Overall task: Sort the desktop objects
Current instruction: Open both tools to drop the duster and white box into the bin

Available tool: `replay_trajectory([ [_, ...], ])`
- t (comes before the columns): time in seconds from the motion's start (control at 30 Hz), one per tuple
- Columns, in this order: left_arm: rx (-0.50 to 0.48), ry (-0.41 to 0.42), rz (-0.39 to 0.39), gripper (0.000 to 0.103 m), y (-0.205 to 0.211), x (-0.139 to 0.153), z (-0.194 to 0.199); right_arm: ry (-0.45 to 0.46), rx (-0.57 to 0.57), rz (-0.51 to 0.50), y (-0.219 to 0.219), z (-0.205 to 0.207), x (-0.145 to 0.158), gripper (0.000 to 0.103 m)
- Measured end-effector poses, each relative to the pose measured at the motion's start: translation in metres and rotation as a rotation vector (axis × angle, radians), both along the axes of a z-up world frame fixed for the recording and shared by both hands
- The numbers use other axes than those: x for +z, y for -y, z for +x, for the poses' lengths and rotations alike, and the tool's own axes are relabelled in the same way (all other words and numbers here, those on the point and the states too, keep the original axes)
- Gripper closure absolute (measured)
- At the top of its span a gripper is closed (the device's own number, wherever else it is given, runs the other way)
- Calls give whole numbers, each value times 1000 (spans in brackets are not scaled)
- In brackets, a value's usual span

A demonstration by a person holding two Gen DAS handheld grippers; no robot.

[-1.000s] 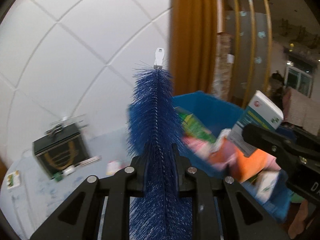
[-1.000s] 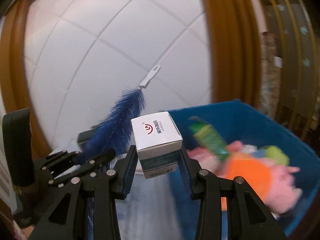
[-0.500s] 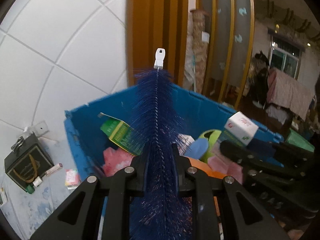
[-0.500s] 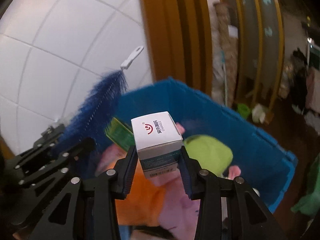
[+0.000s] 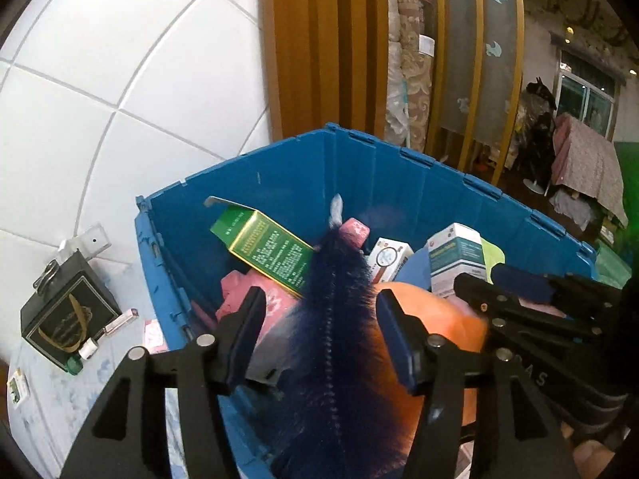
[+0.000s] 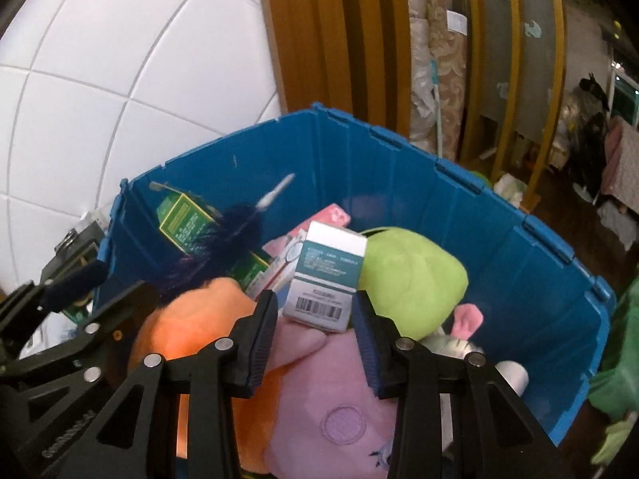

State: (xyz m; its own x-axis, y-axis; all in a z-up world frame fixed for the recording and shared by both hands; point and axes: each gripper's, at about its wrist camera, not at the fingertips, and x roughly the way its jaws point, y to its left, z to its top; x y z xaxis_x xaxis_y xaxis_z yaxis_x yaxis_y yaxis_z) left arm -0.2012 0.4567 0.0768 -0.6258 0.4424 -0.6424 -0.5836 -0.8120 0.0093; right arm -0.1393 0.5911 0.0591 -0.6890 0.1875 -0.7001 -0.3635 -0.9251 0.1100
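My left gripper (image 5: 319,335) stands wide over the blue crate (image 5: 399,175), its pads clear of the blue bottle brush (image 5: 331,319), which lies between them on the orange plush (image 5: 439,319) inside the crate, white tip toward the crate's far wall. My right gripper (image 6: 313,331) is also spread, with the white-and-teal carton (image 6: 327,275) loose between its pads, tilted on the pink plush (image 6: 331,407) in the crate, beside the green plush (image 6: 411,279). A green box (image 5: 267,247) leans in the crate's far left corner; a black box (image 5: 68,315) sits on the table outside the crate's left wall.
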Motion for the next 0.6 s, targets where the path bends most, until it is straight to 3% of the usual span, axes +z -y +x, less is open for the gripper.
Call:
replay_trajectory([
  [0.1,2,-4,16,42,8,3,1,-10,-5,12,2,3,3,63],
  [0.27,5,-31,53,27,24,9,7,-24,-39,41,4,4,8,38],
  [0.4,15,-52,70,25,39,15,11,-47,-77,77,12,15,19,14],
  [0.6,18,-63,128,24,70,25,17,-102,-82,125,36,32,39,0],
])
